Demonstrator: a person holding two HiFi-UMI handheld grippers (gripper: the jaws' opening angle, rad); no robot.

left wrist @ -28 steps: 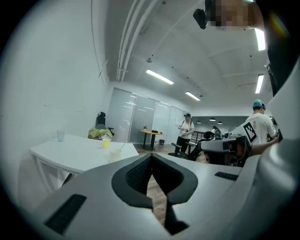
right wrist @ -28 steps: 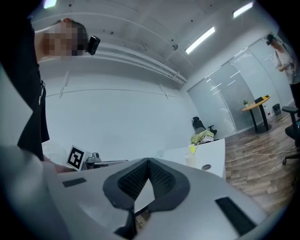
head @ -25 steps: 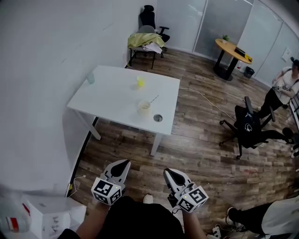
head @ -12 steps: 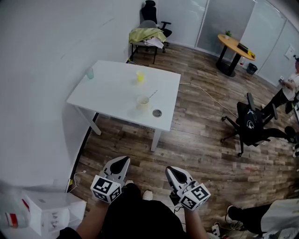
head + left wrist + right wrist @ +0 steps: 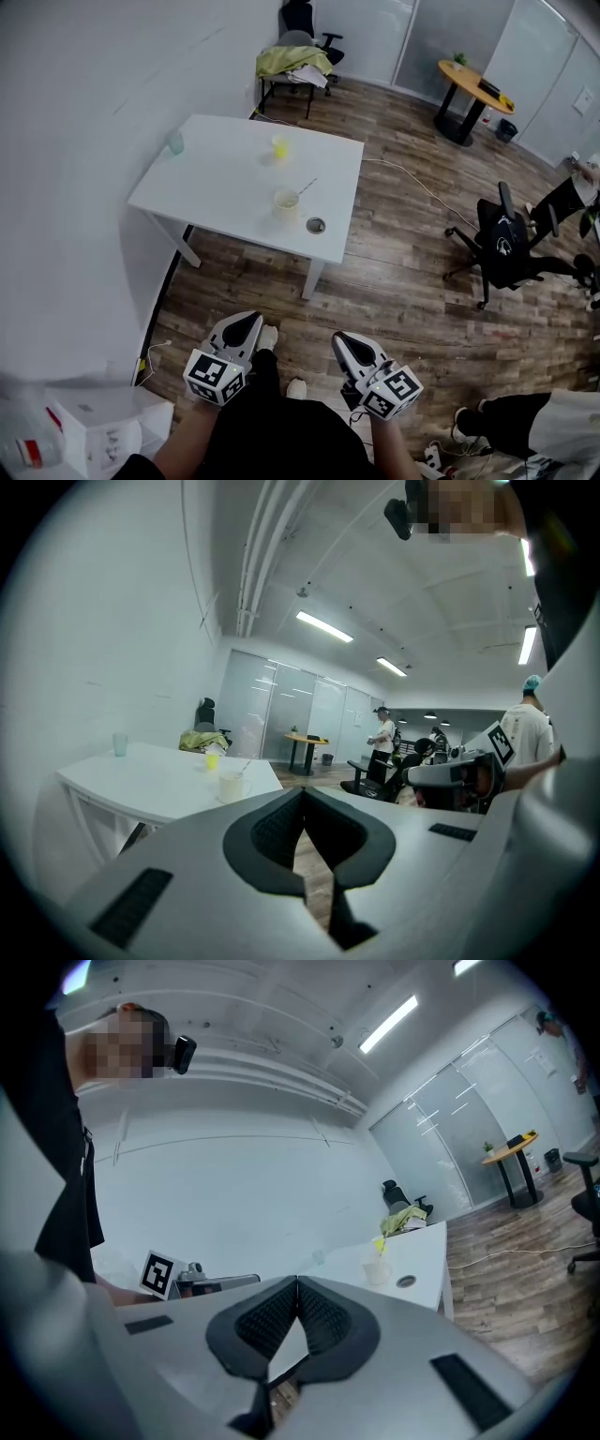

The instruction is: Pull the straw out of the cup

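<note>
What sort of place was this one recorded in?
Most likely an office: a white desk, a black swivel chair, a round orange table and glass partition walls.

Head view overhead, far (table [image 5: 225, 178] shared)

White rectangular table [image 5: 216, 183] sits by the plain white wall [image 5: 75, 141], on brown wood-plank floor [image 5: 403, 300]. Behind it, a chair draped in yellow-green cloth [image 5: 292, 61]; further right, a round orange-topped table [image 5: 473, 89] near frosted glass panels [image 5: 450, 37].
</note>
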